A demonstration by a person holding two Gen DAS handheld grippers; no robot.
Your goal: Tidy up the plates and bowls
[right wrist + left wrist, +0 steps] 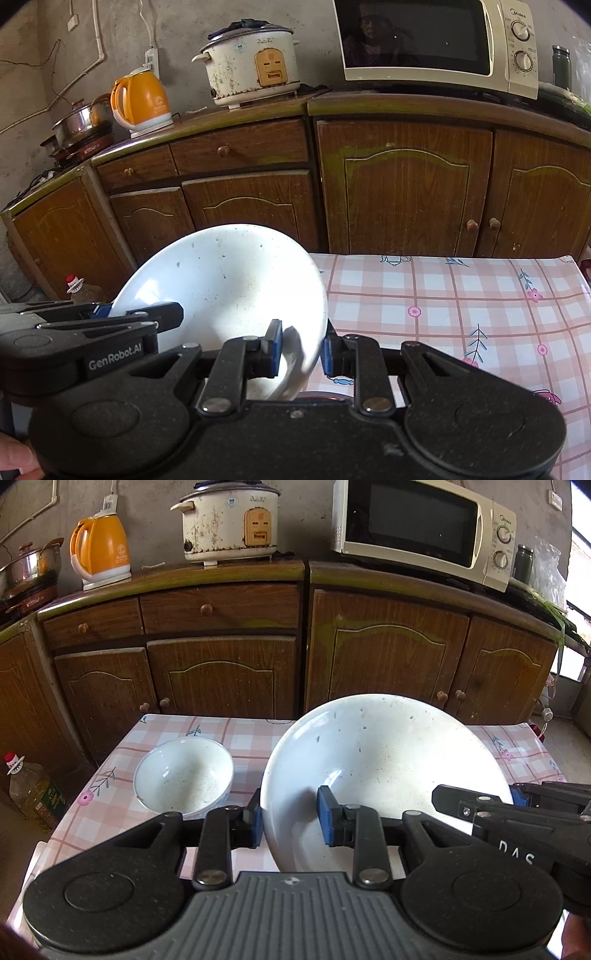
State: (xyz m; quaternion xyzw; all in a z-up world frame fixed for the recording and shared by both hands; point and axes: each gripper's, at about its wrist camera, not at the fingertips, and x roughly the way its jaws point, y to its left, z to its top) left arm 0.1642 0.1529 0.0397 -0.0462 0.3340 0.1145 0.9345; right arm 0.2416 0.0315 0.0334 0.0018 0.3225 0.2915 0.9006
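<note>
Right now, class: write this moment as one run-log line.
left gripper: shut on large white bowl rim | right gripper: shut on opposite rim | bowl: tilted, above checked table | small bowl: on table

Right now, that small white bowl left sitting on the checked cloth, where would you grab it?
By the rim. The small bowl sits upright and open, so one finger can go inside its thin wall and one outside. I would come from the near side, as both grippers already pinch the large bowl.
</note>
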